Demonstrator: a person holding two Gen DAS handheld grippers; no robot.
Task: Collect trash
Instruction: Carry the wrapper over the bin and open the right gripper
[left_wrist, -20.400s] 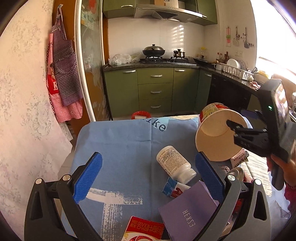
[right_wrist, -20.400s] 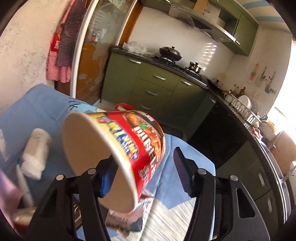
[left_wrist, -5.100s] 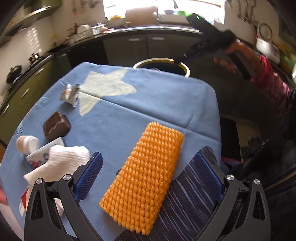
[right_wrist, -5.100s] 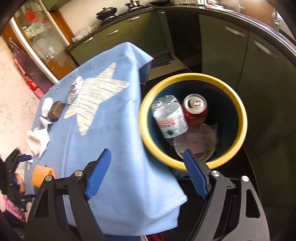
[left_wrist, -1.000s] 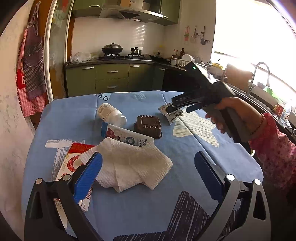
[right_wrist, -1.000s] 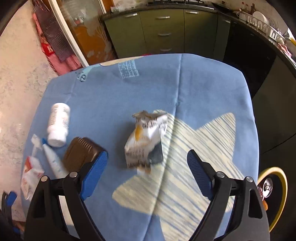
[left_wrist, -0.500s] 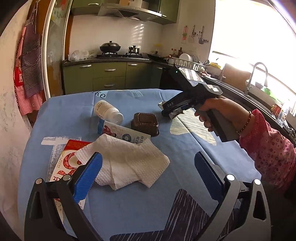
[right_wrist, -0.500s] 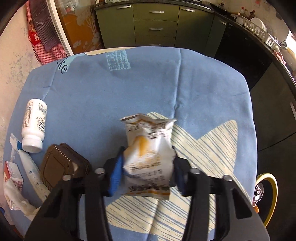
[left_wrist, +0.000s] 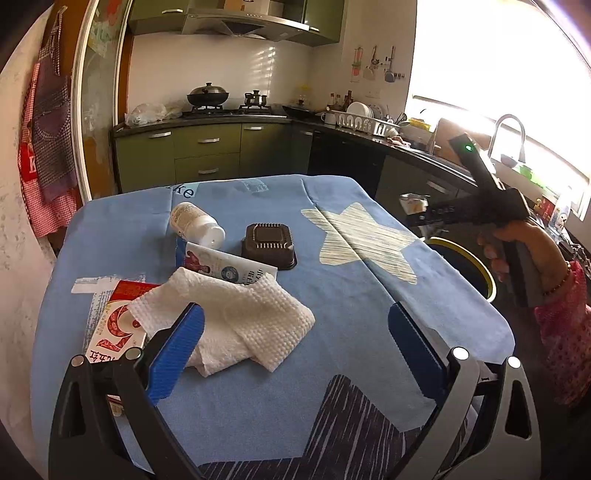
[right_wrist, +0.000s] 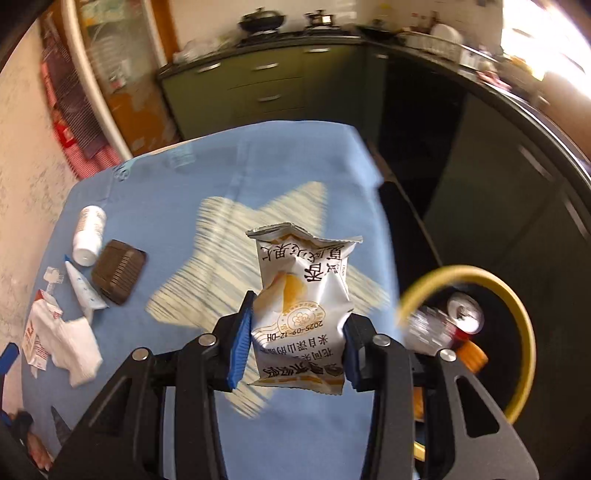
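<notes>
A bottle (left_wrist: 197, 225) lies on the table (left_wrist: 332, 295), behind a tube (left_wrist: 229, 268); a small tray (left_wrist: 269, 245) sits to the right of both. A paper towel (left_wrist: 229, 325) lies in front of the tube, partly on a box (left_wrist: 112, 326); a bin (left_wrist: 469, 269) stands past the table's right edge with a can (right_wrist: 465, 314) in it.

A blue tablecloth (left_wrist: 332, 325) carries a cream star hatched with fine lines at its two o'clock edge and a dark navy striped patch at six. A white waffle-textured paper towel (left_wrist: 236, 325) partly covers a red-and-white box (left_wrist: 110, 325). At twelve lie a white bottle (left_wrist: 195, 225) and a dark brown ribbed tray (left_wrist: 268, 245). The silver-white snack wrapper (right_wrist: 303, 306) bears black print and a yellow motif. The bin (right_wrist: 517, 314) has a yellow rim.
</notes>
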